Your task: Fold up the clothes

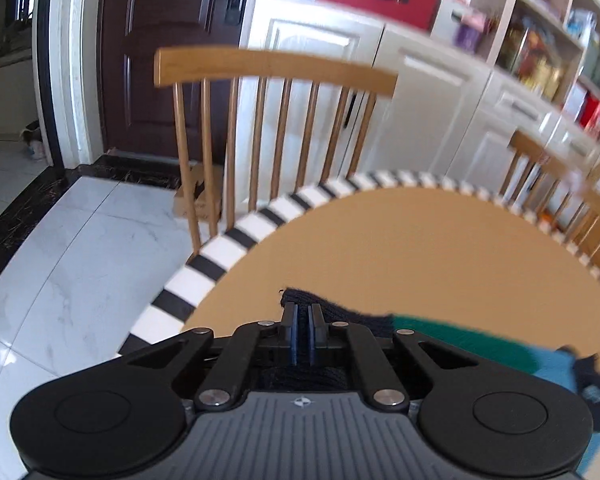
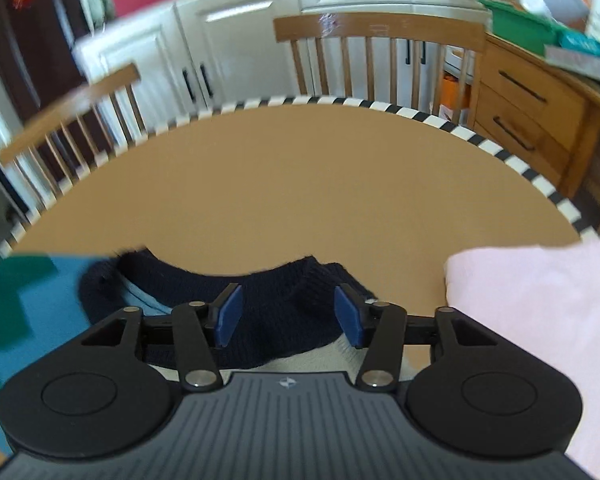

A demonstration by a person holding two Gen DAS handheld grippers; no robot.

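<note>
A knit sweater with navy, green and light blue parts lies on the tan table. In the left wrist view my left gripper (image 1: 303, 322) is shut on the sweater's navy ribbed edge (image 1: 332, 310), with green and blue knit (image 1: 460, 340) trailing to the right. In the right wrist view my right gripper (image 2: 287, 312) is open, its blue pads (image 2: 229, 314) on either side of the navy knit (image 2: 283, 300) just above the sweater. The green and blue part (image 2: 31, 308) lies to the left.
A pale pink garment (image 2: 540, 312) lies at the table's right. The round table (image 2: 300, 184) has a black-and-white striped rim. Wooden spindle chairs (image 1: 267, 128) (image 2: 380, 56) stand around it. White cabinets and a wooden dresser (image 2: 540, 112) stand behind.
</note>
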